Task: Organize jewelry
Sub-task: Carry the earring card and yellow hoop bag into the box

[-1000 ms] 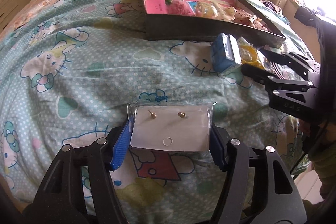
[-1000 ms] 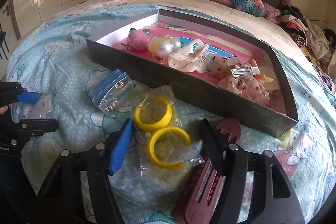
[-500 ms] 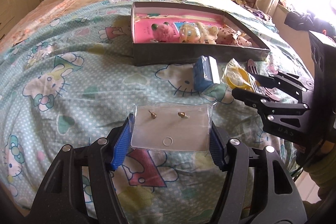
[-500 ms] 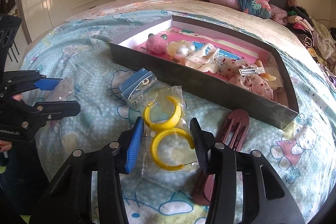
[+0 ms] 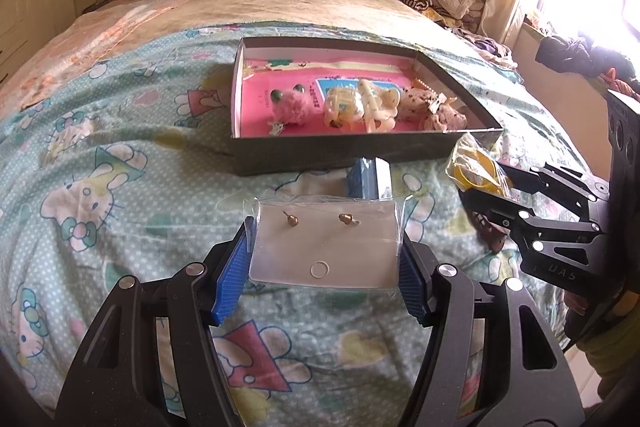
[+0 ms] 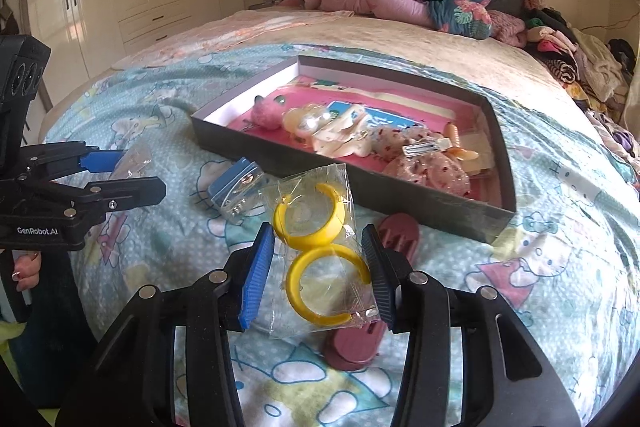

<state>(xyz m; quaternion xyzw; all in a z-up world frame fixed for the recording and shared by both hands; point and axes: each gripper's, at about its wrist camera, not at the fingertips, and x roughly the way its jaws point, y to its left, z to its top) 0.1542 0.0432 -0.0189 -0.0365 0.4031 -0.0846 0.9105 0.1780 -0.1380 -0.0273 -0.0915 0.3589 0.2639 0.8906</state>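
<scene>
Just glossy yellow hoops in crinkled film

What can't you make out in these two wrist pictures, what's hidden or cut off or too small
- Left wrist view: the blue packet is mostly hidden behind the earring bag held in the left gripper.
- Right wrist view: the maroon hair clip lies partly under the yellow hoop bag in the right gripper.
- Both views: small pieces in the grey box overlap, too small to name.
</scene>
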